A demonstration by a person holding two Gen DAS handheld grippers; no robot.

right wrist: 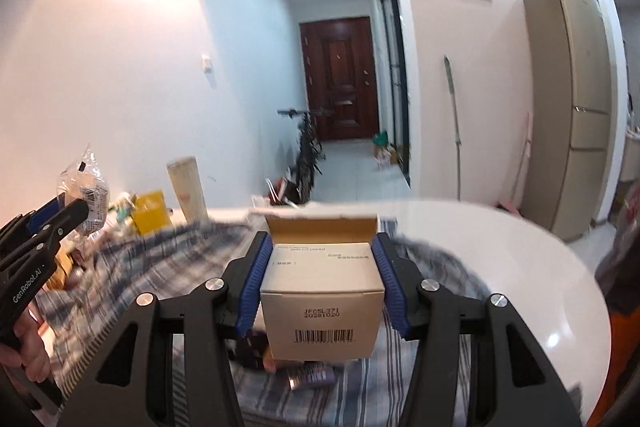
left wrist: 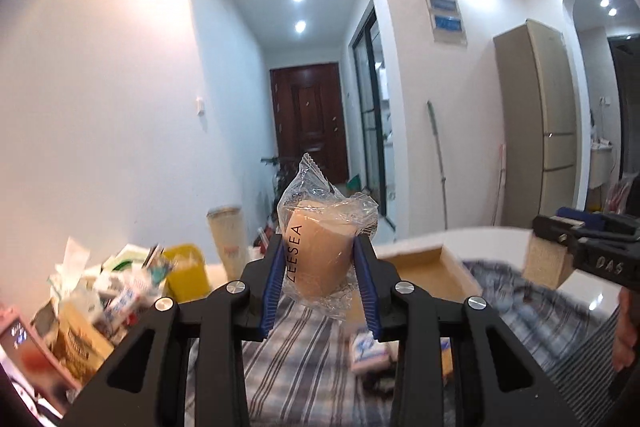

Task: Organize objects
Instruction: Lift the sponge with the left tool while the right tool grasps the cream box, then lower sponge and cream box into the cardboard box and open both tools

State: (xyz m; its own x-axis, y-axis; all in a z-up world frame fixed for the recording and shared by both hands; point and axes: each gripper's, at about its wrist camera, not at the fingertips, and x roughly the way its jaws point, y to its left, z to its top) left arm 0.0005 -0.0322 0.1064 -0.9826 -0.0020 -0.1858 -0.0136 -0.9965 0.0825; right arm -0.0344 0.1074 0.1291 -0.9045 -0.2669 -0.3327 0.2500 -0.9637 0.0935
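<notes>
Plaid cloth (right wrist: 168, 267) on table, L gripper (left wrist: 320, 263) clamps wrapped cup (left wrist: 316, 259), R gripper (right wrist: 322, 279) clamps box (right wrist: 322, 291)

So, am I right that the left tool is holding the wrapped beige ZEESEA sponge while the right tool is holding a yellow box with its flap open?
Not quite: the box in the right tool is white and beige cardboard, not yellow, as the right wrist view shows. The left tool does hold the wrapped ZEESEA sponge.

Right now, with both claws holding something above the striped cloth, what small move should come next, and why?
Probably bring the left claw, shut on the beige sponge in clear plastic wrap, across to the small open cardboard box held in the right claw. The box's top flap stands open, and both items are held clear of the striped cloth, so dropping the sponge in looks likely.
</notes>
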